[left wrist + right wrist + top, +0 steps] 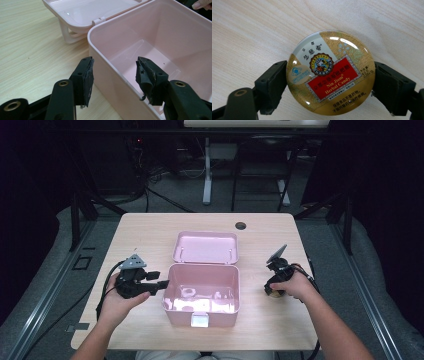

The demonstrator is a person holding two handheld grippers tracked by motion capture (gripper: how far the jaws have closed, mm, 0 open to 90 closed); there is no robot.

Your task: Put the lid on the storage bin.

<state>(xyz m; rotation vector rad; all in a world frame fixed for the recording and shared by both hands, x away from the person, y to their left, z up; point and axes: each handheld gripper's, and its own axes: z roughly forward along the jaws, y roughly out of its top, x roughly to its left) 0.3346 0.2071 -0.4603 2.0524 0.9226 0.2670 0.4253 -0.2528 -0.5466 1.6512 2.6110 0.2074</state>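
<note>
- On the round gold tin [331,72] we read "Nin Jiom Herbal Candy" in its red panel.
- Around it we see Chinese characters, too small to make out.

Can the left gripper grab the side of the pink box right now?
Probably yes. The left gripper is open, one jaw outside and one inside the pink box's near wall, with nothing between.

Left tool [113,72] agape — right tool [330,82] clamped.

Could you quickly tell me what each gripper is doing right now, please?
Left gripper: open, its jaws either side of the pink box wall.
Right gripper: closed on the round candy tin.
</note>
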